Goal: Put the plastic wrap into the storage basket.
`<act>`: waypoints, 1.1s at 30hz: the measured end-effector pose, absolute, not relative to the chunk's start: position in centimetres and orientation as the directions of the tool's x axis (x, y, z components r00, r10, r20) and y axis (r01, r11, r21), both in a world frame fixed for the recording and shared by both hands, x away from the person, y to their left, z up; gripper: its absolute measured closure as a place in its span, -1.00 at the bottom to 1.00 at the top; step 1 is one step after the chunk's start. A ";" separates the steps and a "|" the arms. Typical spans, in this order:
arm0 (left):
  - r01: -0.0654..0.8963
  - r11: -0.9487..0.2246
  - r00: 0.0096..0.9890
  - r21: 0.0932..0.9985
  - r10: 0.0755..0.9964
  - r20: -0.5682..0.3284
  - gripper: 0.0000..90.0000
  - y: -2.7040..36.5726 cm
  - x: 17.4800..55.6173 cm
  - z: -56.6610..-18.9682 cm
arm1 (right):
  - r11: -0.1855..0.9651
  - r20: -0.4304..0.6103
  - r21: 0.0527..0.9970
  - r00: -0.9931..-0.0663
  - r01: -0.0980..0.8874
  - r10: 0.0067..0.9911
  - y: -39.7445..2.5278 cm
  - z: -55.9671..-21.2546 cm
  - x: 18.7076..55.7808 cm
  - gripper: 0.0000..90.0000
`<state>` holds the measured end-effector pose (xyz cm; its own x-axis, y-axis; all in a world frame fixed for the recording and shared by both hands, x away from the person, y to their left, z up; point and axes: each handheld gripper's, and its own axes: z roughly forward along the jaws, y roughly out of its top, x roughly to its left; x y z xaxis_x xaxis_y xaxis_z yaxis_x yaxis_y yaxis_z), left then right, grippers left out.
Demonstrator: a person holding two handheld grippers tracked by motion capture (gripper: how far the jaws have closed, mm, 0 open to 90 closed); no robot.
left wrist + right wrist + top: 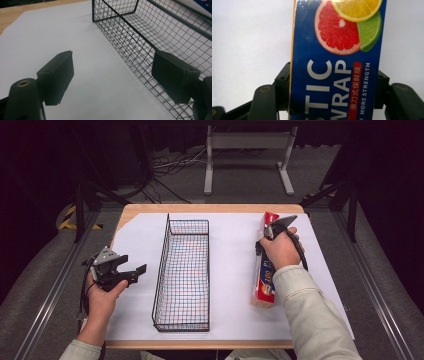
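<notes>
A long plastic wrap box (pixel 265 285), blue and red with citrus pictures (pixel 337 37), lies on the white sheet at the right. My right gripper (pixel 272 232) sits over its far half, with the two jaws pressed against the box's long sides (pixel 334 82). An empty black wire basket (pixel 159 270) stands lengthwise in the middle of the sheet. My left gripper (pixel 135 272) hovers to the left of the basket, open, with nothing between its pads (pixel 112 67). The basket's near wall (pixel 140 35) runs just past its right pad.
A white sheet (pixel 235 270) covers most of the wooden table (pixel 210 208). Beyond the table's far edge stand a white metal frame (pixel 247 142) and loose cables on the floor. Dark tripod legs flank the table.
</notes>
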<state>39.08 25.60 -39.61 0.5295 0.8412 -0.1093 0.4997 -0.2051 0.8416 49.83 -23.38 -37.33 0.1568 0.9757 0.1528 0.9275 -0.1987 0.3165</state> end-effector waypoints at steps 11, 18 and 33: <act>0.501 -0.205 0.530 0.841 0.841 -0.111 -0.58 25.6 39.3 -39.6 | -0.205 0.188 0.361 0.145 0.910 0.971 -23.4 -35.0 47.9 -0.14; 0.501 -0.203 0.532 0.841 0.839 -0.113 -0.58 25.4 39.4 -39.7 | -0.191 0.243 0.384 0.101 0.903 0.965 -23.2 -33.6 46.2 -0.14; 0.500 -0.199 0.532 0.843 0.839 -0.117 -0.58 25.4 39.6 -39.8 | -0.170 0.284 0.412 0.051 0.895 0.957 -22.3 -32.5 43.9 -0.14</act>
<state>39.65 25.42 -39.75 0.5317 0.8388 -0.1168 0.4999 -0.1995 0.8428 43.95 -22.30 -32.47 0.0514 0.9573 0.2845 0.8953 -0.1704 0.4117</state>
